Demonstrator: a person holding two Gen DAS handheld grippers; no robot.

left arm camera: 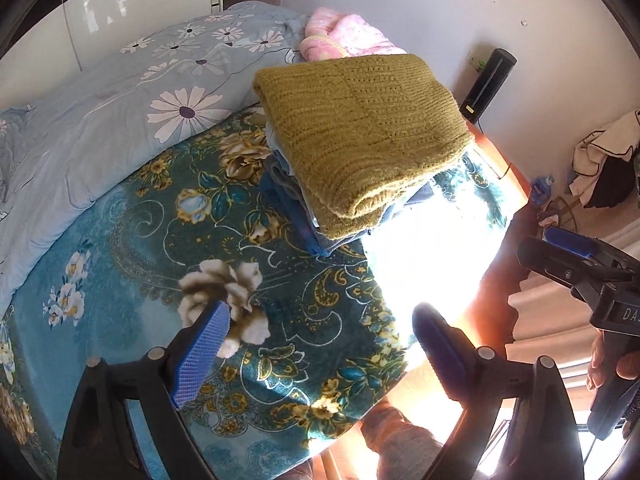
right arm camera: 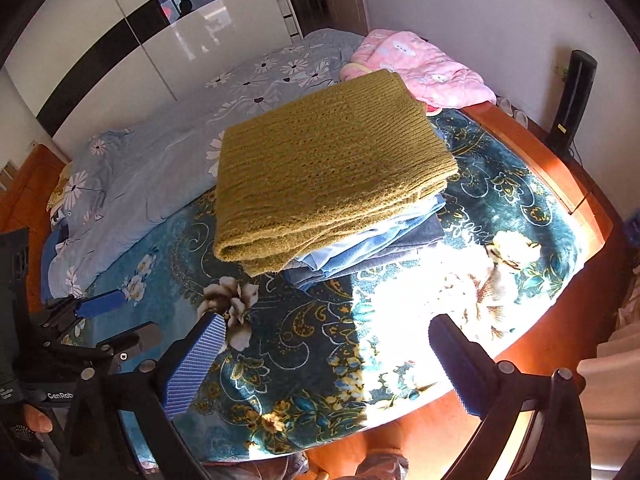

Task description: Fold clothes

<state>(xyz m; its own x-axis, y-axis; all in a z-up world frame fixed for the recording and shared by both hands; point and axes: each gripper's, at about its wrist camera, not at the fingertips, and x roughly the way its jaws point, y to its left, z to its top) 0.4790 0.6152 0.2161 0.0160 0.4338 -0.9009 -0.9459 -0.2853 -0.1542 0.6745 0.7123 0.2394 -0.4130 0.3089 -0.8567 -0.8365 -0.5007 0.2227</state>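
- Here, closest to us, the left gripper (left arm camera: 320, 344) has its two blue pads spread wide apart, and nothing is between them.
- The right gripper (right arm camera: 324, 364) is spread wide too, and it holds nothing.
- Both grippers hang over the front part of the teal flowered blanket (right arm camera: 304, 360) on the bed, well apart from the clothes.
- A very bright patch of sun (left arm camera: 424, 256) lies on the blanket near the bed's front corner, so the pattern there is hard to make out.
- The orange wooden bed frame (right arm camera: 532, 344) runs along the blanket's edge.
- Farther back, in the middle of the blanket, sits a pile of folded clothes (right arm camera: 384, 240).
- On top of the pile lies a folded yellow-green knit sweater (right arm camera: 320, 184), flat and neat.
- Under it are blue and grey folded things (left arm camera: 288, 192); I think there are a few, but I cannot count them.
- Behind the pile is a light blue quilt with daisies (left arm camera: 120, 104), bunched along the far side of the bed.
- A pink blanket (right arm camera: 424, 64) is crumpled at the far corner, just behind the sweater.
- A tall black speaker (right arm camera: 572, 100) stands by the white wall.
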